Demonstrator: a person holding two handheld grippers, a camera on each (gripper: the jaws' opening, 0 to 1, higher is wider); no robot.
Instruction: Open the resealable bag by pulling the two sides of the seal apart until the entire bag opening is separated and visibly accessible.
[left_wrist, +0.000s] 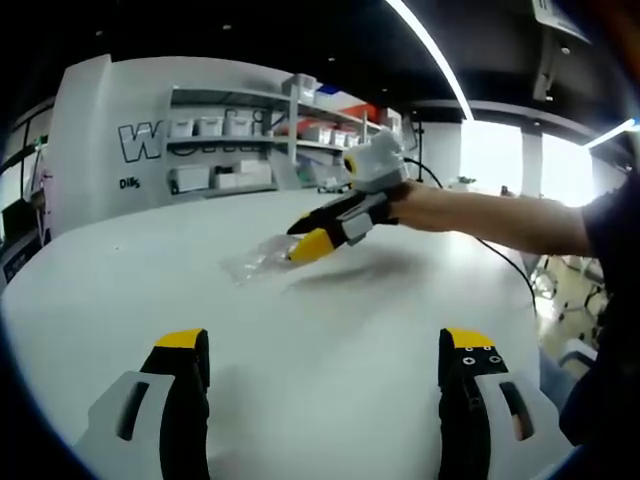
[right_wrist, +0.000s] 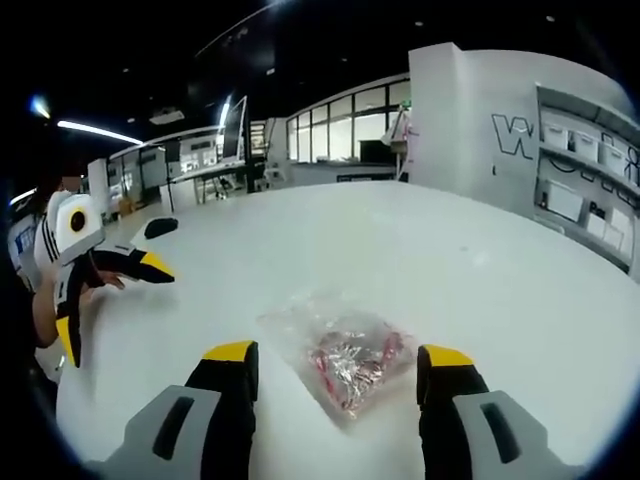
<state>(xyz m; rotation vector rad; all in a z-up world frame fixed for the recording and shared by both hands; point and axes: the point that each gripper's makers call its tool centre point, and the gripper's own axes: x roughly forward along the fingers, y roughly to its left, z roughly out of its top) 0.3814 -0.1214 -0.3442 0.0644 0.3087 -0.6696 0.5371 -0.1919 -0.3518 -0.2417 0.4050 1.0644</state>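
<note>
The clear resealable bag (right_wrist: 340, 362) lies flat (small red pieces inside) between the right gripper's (right_wrist: 340, 385) spread fingers, untouched. The left gripper (left_wrist: 325, 365) is spread too, well apart from it.

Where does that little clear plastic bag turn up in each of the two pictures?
Left gripper view: the bag lies on the white table, left of centre, at the tips of the right gripper.
Right gripper view: the bag lies low and central, just ahead of that gripper's open jaws.
Shared landmark: the white wall with big dark lettering.
</note>
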